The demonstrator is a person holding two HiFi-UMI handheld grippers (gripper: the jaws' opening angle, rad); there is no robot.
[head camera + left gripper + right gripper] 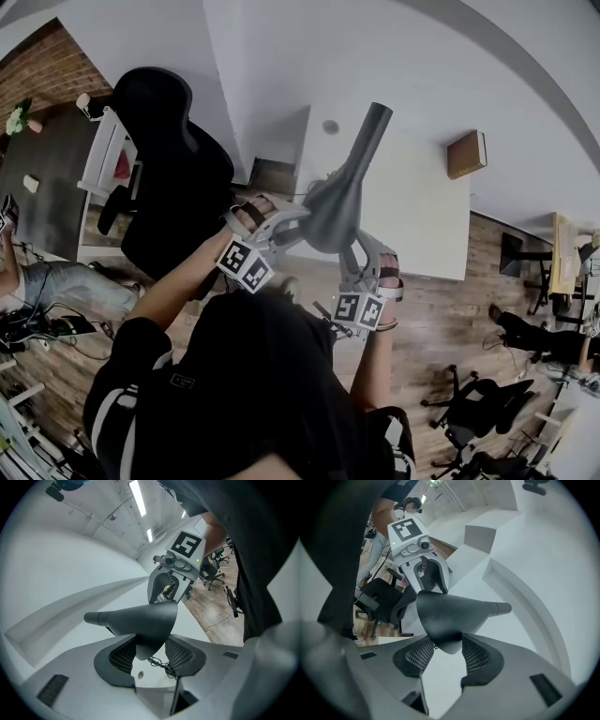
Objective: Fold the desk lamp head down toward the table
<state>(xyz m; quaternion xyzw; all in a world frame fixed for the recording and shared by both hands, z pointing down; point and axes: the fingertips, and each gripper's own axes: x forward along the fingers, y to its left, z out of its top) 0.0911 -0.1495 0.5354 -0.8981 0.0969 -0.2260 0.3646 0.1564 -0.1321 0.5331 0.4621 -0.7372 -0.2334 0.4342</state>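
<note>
Two-handed, pinching the lamp head's (339, 202) flared cone from opposite flanks with left gripper (148, 655) and right gripper (447, 655), equally near, narrow neck running up and away over the table (417, 220).

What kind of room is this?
Probably an office. A black swivel chair stands near a white table, more wheeled chairs sit on the wooden floor, and there is a desk lamp.

no legible text, labels or numbers
</note>
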